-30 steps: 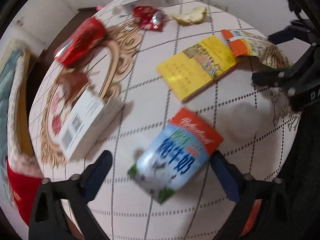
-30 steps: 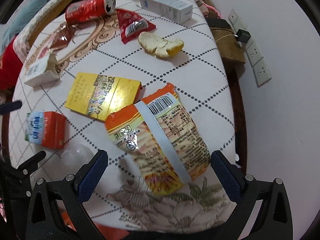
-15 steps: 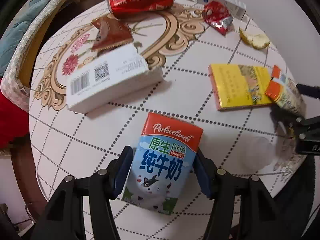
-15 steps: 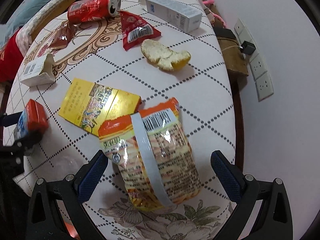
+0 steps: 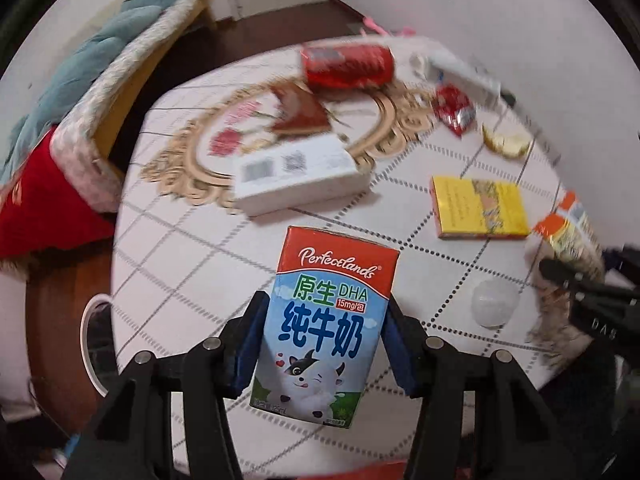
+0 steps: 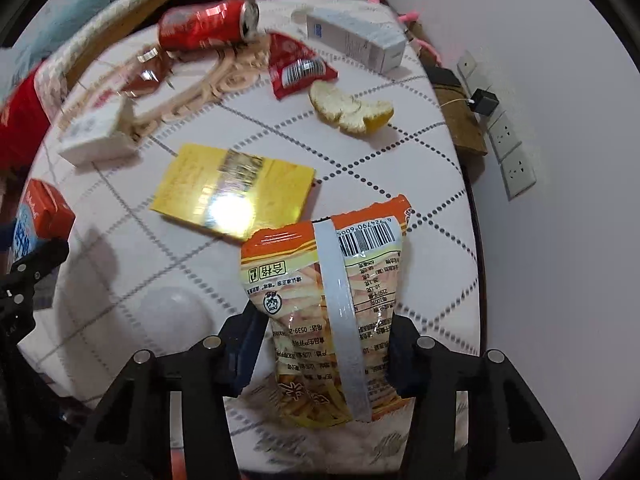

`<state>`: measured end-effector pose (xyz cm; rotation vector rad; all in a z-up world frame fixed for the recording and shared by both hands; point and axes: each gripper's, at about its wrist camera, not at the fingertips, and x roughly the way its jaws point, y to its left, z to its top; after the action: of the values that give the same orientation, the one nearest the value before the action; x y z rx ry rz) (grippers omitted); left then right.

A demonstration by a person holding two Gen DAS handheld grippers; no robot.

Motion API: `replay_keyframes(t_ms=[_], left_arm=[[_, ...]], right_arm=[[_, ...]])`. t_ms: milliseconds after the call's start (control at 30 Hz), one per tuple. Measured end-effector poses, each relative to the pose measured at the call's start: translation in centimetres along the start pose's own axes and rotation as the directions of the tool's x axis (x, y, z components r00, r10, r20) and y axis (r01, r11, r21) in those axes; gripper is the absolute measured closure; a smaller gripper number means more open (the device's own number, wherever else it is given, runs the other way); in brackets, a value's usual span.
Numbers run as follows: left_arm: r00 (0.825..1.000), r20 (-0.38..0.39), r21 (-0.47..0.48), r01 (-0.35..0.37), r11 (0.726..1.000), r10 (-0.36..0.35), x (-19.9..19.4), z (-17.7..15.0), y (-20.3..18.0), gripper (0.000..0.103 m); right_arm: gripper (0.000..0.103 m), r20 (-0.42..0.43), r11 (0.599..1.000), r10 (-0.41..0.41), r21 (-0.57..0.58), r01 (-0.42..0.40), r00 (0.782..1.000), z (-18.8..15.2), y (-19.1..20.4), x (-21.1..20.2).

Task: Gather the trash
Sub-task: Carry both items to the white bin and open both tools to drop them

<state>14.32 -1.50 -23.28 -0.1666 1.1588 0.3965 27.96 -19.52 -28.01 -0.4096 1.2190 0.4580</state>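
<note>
With the milk carton pinched in the left gripper just clear of the tabletop, and jaws of the right gripper, freshly closed, creasing the snack bag beside the yellow box, both should be lifted squarely, without added squeeze.

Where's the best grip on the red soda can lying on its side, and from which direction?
Grip the red soda can across its round body, mid-length, coming from above with the fingers straddling it. It lies on its side on the table, so the curved wall faces up and the open top points sideways. Nothing sits on it; the red wrapper lies close by that end, so stay mid-body.
</note>
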Motion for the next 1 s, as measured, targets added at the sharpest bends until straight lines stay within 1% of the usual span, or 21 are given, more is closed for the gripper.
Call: replay_keyframes(t_ms=[67, 133, 233, 333, 367, 400, 500, 600, 633, 667, 700, 767, 833, 867, 933, 967, 1000], left_arm=[[0.999, 0.047, -0.030, -0.006, 1.000, 0.007, -2.0, -0.8, 1.6, 0.052], [0.997, 0.082, -0.058, -0.008, 0.998, 0.012, -3.1, -1.2, 3.9, 0.052], [0.990, 0.141, -0.125, -0.009, 0.992, 0.027, -6.1, -1.4, 7.9, 0.052], [0.982, 0.182, -0.194, -0.023, 0.981, 0.059, -8.6, -2.0, 12.9, 0.052], [0.979, 0.190, -0.221, -0.032, 0.975, 0.075, -9.3, -2.3, 14.8, 0.052], [0.977, 0.193, -0.241, -0.040, 0.970, 0.088, -9.6, -2.4, 16.3, 0.052], [0.970, 0.192, -0.328, -0.081, 0.941, 0.150, -11.0, -3.9, 22.9, 0.052], [0.967, 0.163, -0.418, -0.112, 0.902, 0.196, -11.1, -5.8, 29.2, 0.052], [0.968, 0.143, -0.454, -0.121, 0.882, 0.207, -10.7, -6.7, 31.9, 0.052], [0.969, 0.127, -0.489, -0.126, 0.863, 0.213, -10.1, -7.6, 34.2, 0.052], [0.970, 0.114, -0.515, -0.129, 0.848, 0.217, -9.6, -8.3, 35.8, 0.052], [0.975, 0.069, -0.577, -0.132, 0.806, 0.210, -7.5, -10.2, 40.2, 0.052], [0.982, 0.035, -0.622, -0.124, 0.773, 0.186, -5.7, -11.8, 43.4, 0.052], [0.987, 0.017, -0.643, -0.112, 0.757, 0.160, -4.2, -12.5, 45.1, 0.052], [0.994, -0.015, -0.683, -0.089, 0.725, 0.107, -1.5, -13.8, 47.7, 0.052], [0.997, -0.024, -0.709, -0.070, 0.702, 0.075, 0.2, -14.6, 49.3, 0.052], [0.999, -0.032, -0.724, -0.052, 0.688, 0.041, 1.5, -15.1, 50.0, 0.052]], right_arm=[[0.051, 0.025, 0.999, 0.028, 0.030, -0.028, 0.999, -0.5, 0.4, -1.7], [0.051, 0.050, 0.998, 0.053, 0.037, -0.055, 0.997, -0.8, 1.0, -3.4], [0.051, 0.100, 0.995, 0.095, 0.013, -0.097, 0.990, -0.8, 3.8, -7.1], [0.051, 0.140, 0.987, 0.163, -0.029, -0.160, 0.977, -0.6, 8.2, -10.3], [0.051, 0.147, 0.983, 0.181, -0.042, -0.177, 0.972, -0.2, 9.1, -10.8], [0.051, 0.155, 0.977, 0.213, -0.064, -0.205, 0.965, 0.1, 11.2, -11.6], [0.051, 0.150, 0.951, 0.300, -0.126, -0.283, 0.942, 0.9, 17.3, -12.7], [0.051, 0.114, 0.914, 0.379, -0.202, -0.352, 0.918, 1.7, 24.4, -12.4], [0.051, 0.099, 0.902, 0.399, -0.220, -0.371, 0.912, 1.9, 26.5, -12.1], [0.051, 0.074, 0.888, 0.418, -0.245, -0.389, 0.906, 2.2, 29.4, -11.6], [0.051, 0.056, 0.878, 0.430, -0.260, -0.403, 0.901, 2.4, 31.6, -11.1], [0.051, -0.011, 0.844, 0.462, -0.301, -0.443, 0.887, 2.9, 37.8, -9.4], [0.051, -0.058, 0.823, 0.474, -0.325, -0.466, 0.879, 3.1, 42.2, -7.7], [0.051, -0.089, 0.812, 0.470, -0.345, -0.470, 0.878, 3.3, 45.3, -6.4], [0.051, -0.139, 0.799, 0.463, -0.363, -0.480, 0.875, 3.7, 50.1, -3.9], [0.051, -0.162, 0.795, 0.453, -0.370, -0.480, 0.877, 3.8, 52.0, -2.6], [0.051, -0.185, 0.795, 0.441, -0.374, -0.478, 0.878, 4.0, 53.8, -1.3]])
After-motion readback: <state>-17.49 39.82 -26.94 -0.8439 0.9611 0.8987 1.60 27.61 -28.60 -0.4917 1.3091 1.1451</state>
